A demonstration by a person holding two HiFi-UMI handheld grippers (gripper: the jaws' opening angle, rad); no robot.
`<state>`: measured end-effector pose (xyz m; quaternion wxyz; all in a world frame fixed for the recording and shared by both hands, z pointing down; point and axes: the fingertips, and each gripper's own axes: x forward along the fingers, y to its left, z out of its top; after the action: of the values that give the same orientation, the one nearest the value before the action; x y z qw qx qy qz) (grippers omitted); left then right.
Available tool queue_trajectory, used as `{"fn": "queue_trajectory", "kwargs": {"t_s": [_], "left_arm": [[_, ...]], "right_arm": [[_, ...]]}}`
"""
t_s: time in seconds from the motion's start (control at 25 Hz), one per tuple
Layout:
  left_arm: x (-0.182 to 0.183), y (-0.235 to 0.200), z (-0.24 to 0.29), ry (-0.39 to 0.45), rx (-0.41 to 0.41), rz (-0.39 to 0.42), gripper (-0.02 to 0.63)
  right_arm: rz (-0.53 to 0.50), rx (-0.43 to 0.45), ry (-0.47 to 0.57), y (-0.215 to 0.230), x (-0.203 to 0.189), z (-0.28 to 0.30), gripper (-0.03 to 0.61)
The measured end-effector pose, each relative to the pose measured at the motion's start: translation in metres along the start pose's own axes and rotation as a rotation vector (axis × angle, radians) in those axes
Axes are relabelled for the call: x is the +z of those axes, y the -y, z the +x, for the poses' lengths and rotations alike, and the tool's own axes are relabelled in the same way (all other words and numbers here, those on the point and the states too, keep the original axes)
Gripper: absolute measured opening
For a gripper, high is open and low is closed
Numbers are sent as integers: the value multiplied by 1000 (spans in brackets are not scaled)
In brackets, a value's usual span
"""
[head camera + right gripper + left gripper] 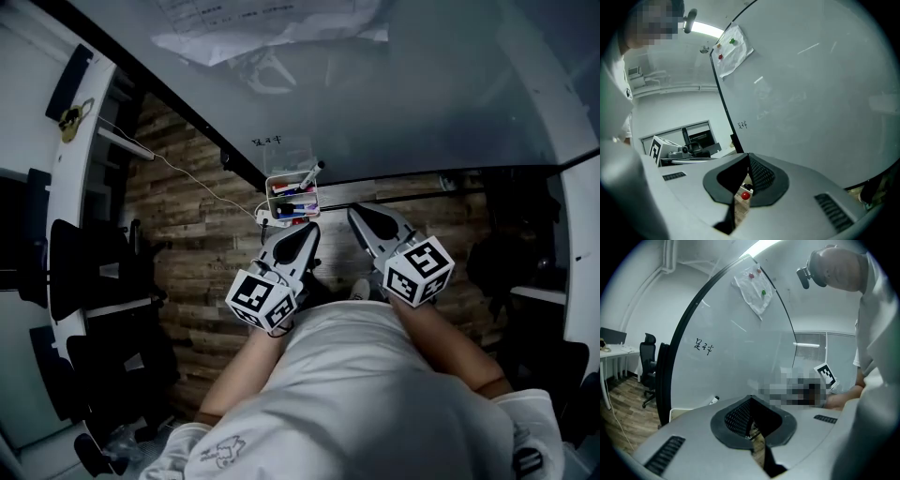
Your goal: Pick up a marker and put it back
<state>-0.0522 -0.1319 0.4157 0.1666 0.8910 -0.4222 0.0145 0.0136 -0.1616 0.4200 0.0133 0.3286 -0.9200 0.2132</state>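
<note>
A large white whiteboard (394, 103) fills the upper half of the head view. Its black bottom edge runs from the upper left down to the centre, then off to the right. A small white open-topped box (269, 195) hangs on that edge at centre frame and holds the coloured-capped markers (293, 201). One black-capped marker (312, 172) leans out over the box's upper right corner. Below the edge lies a brown wood-plank floor (202, 248), open between the box and the person, while black office chairs (89, 272) crowd the left of the frame. A crumpled white paper sheet (272, 33) hangs on the board at the top

Both grippers are held close to the person's white shirt (366, 394) on bent bare forearms (239, 366), and both point up-frame toward the box. The left gripper (307, 232) sits just below the box, apart from it. The right gripper (360, 214) is just to the box's lower right. In the left gripper view the jaws meet at their tips with nothing between them. In the right gripper view the jaws are likewise closed and empty, and a red marker cap (746, 195) shows through the slit beneath the tips
</note>
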Motion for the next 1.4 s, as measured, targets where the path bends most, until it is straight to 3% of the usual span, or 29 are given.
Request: {"fn": "queue_trajectory", "kwargs": {"t_s": [0.36,0.8,1.4], "left_arm": [[7,27,-1,8,7,23,5],[26,47,-24,33,-94,15,5],[18,48,-101,43,-205,-29,5]], "right_arm": [[-2,37,17,-3,3,-33,12],[31,75,91,-32,15,-39,12],[-28,40,75,-116,-8,-41,12]]}}
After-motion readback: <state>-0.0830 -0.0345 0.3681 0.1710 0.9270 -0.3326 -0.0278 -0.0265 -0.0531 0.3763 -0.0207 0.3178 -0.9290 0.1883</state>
